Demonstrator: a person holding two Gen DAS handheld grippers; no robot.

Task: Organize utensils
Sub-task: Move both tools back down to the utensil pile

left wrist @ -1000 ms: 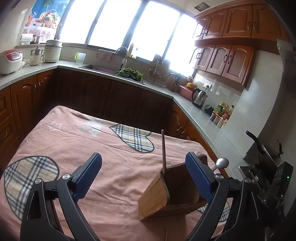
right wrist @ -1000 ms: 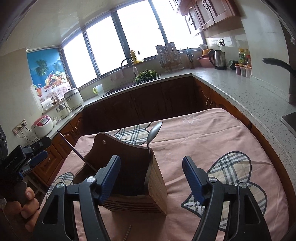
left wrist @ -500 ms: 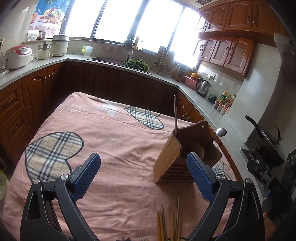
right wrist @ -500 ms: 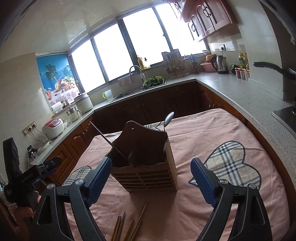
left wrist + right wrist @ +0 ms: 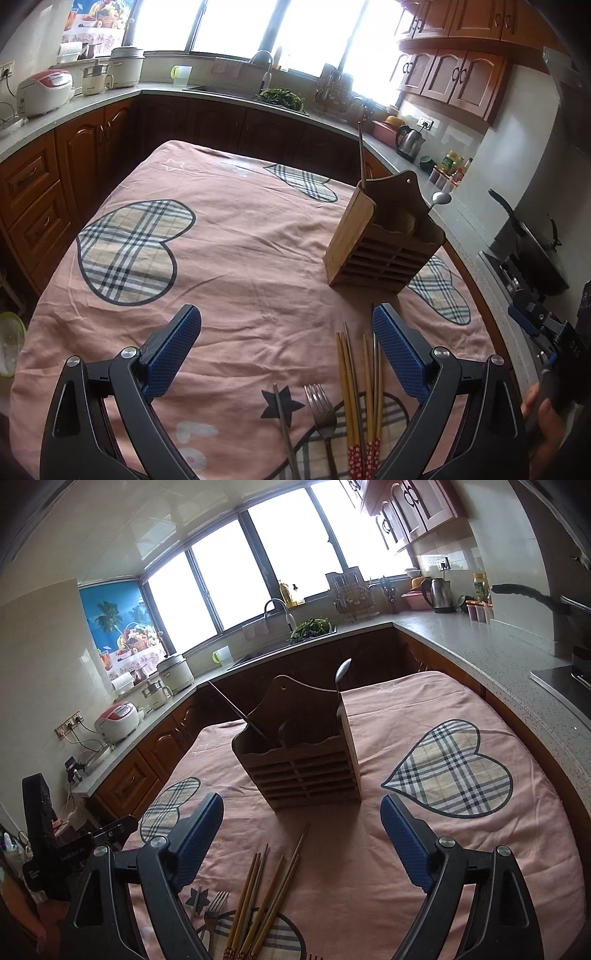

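Slatted wooden caddy (image 5: 384,243) standing upright on a pink wrinkled cloth (image 5: 236,266) with plaid heart patches, at about 1 o'clock in the left wrist view and 12 o'clock in the right wrist view (image 5: 303,760). Peaked back panel with a hanging hole, scalloped front wall, horizontal slats below. Inside: one thin dark stick (image 5: 361,155) leaning upward, and a metal spoon (image 5: 342,672) with its bowl up at the right-hand end.

Loose on the cloth, well short of the caddy: bundle of slim bamboo chopsticks (image 5: 356,387) with red dotted ends, at 5 o'clock in the left view; just beside them a steel fork (image 5: 322,410), tines toward the caddy, and a single dark chopstick (image 5: 282,417) across a star print. Same bundle at 7 o'clock in the right view (image 5: 264,897), fanned a little.

Left gripper (image 5: 286,347) released, blue textured pads wide apart, nothing between them but cloth. Right gripper (image 5: 301,840) likewise spread wide, jaws having just opened a touch further, empty, chopstick tips lying below the gap.

Bare cloth all around the caddy; far table edge close to dark wood cabinets, right edge near a speckled counter (image 5: 491,653).
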